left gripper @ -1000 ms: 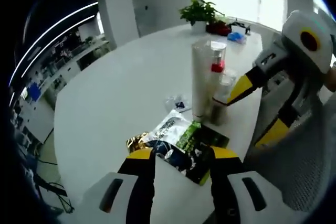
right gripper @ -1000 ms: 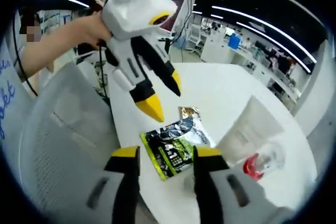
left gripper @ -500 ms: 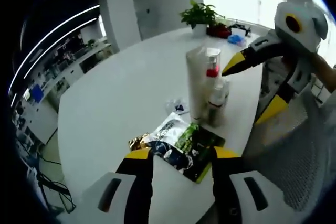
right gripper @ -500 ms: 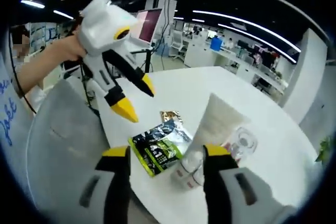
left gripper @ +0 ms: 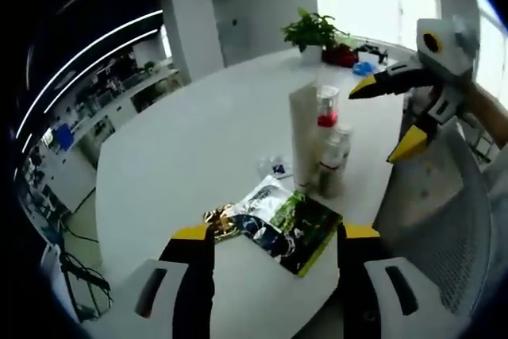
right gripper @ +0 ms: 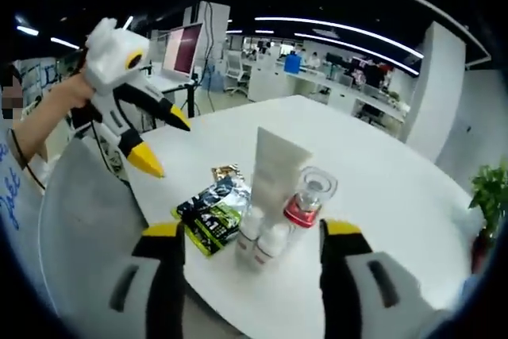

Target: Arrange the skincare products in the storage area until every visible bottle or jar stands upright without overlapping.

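Note:
A tall white tube [left gripper: 303, 136] stands upright near the table's edge. Close beside it are a clear bottle with a red collar [left gripper: 328, 109] and small white-capped bottles [left gripper: 333, 160]. The same cluster appears in the right gripper view: tube [right gripper: 278, 168], red-collared bottle [right gripper: 305, 200], small bottles [right gripper: 262, 236]. Flat green, black and gold sachets [left gripper: 274, 224] [right gripper: 210, 212] lie in front of them. My left gripper [left gripper: 276, 232] [right gripper: 164, 142] is open and holds nothing. My right gripper [right gripper: 252, 229] [left gripper: 387, 117] is open too, hanging clear of the bottles.
The round white table [left gripper: 175, 156] stretches away toward a potted plant [left gripper: 312, 29], a red item [left gripper: 341, 53] and a blue item [left gripper: 369, 57]. A small clear packet [left gripper: 278, 168] lies by the tube. A white mesh chair [left gripper: 452, 260] [right gripper: 79, 220] stands at the table's edge.
The right gripper has drawn back from the small bottles, where its tip was close a second ago. Both grippers have pulled away from the cluster, and the left jaws stand wider.

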`<act>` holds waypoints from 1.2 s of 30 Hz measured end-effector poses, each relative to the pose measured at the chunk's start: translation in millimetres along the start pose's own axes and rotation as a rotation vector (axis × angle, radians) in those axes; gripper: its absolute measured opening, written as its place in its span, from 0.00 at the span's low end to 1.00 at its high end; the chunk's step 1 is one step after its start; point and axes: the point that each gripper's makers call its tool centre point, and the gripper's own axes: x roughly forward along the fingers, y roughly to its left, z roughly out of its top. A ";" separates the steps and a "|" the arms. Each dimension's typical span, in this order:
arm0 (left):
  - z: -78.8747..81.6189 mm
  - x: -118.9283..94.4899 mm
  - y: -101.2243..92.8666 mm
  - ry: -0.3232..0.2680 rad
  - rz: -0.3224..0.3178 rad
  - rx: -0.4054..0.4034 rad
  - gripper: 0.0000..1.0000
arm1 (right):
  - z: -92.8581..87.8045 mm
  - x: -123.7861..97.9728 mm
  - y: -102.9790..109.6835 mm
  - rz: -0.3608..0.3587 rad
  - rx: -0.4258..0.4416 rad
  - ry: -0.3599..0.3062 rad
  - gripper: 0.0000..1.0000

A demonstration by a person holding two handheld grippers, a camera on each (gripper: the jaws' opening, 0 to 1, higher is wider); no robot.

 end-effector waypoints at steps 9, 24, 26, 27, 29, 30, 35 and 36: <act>1.5 -9.4 -0.8 -0.016 0.000 -0.008 0.70 | -5.0 -4.8 -16.1 -0.026 0.032 0.013 0.80; -4.1 -17.1 5.9 -0.013 0.042 -0.023 0.86 | -9.4 -5.4 -22.8 -0.030 0.021 0.034 0.93; -5.4 -17.7 6.3 -0.011 0.043 -0.026 0.88 | -10.0 -5.6 -22.5 -0.023 0.013 0.035 0.94; -5.6 -17.7 6.6 -0.011 0.046 -0.026 0.89 | -9.7 -5.8 -23.0 -0.023 0.010 0.030 0.94; -6.5 -17.4 6.5 -0.007 0.045 -0.021 0.90 | -10.7 -5.9 -24.3 -0.028 0.013 0.030 0.95; -6.5 -17.1 6.6 -0.007 0.044 -0.019 0.91 | -11.9 -5.9 -24.5 -0.026 0.012 0.035 0.95; -8.2 -15.7 8.0 -0.004 0.044 -0.026 0.94 | -14.3 -6.4 -27.2 -0.034 0.010 0.039 0.99; -9.4 -15.6 6.9 0.002 0.038 -0.024 0.94 | -14.9 -6.5 -27.8 -0.037 0.005 0.043 0.99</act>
